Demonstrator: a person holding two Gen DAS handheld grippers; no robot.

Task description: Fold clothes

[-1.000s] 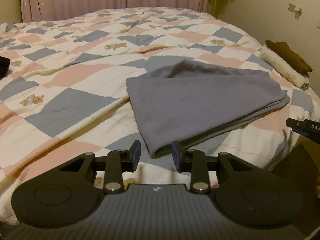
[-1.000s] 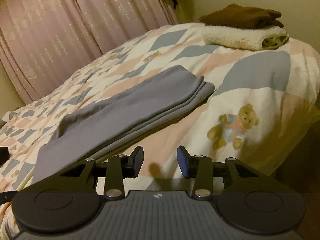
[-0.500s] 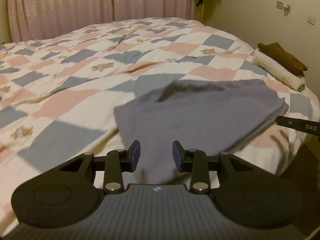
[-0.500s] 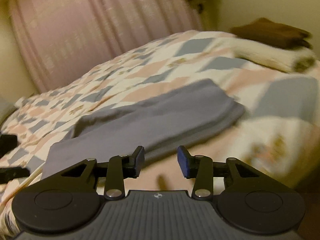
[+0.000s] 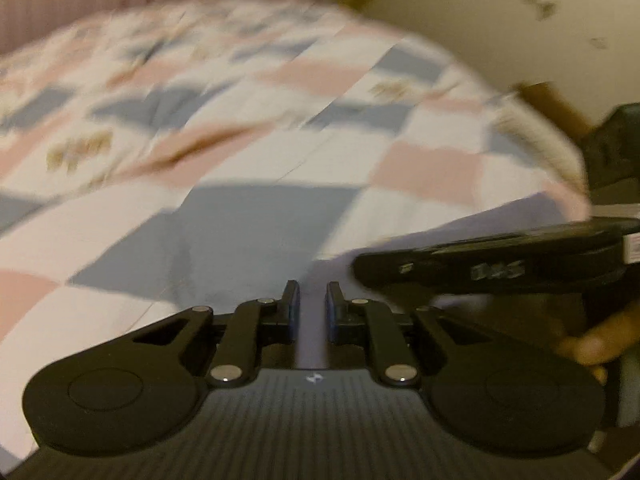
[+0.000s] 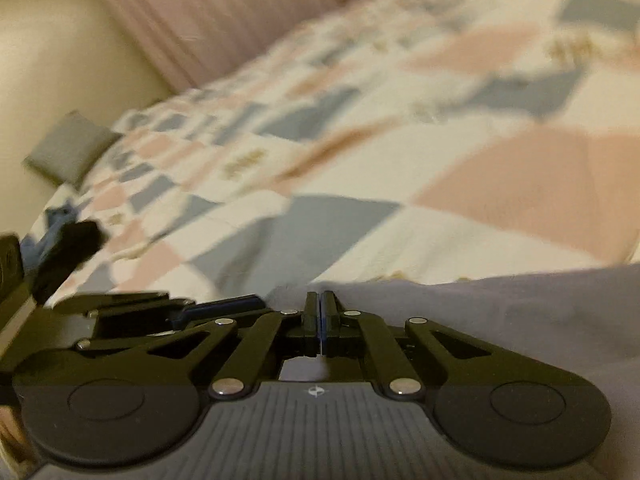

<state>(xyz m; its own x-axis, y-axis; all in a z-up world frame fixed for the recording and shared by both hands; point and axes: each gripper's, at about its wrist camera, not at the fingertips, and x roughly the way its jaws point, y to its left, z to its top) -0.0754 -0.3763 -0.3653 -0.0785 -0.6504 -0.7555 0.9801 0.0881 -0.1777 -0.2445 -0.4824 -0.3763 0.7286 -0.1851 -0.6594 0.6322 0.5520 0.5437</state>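
My right gripper, wide a moment ago, is now clamped on the near edge of the grey garment at the near edge of the bed. My left gripper has narrowed to a slim gap with grey cloth showing between its fingers; I cannot tell whether it grips. Both have dropped low and close together, so I judge the next fold is starting. Beyond stretches the patchwork quilt, blurred.
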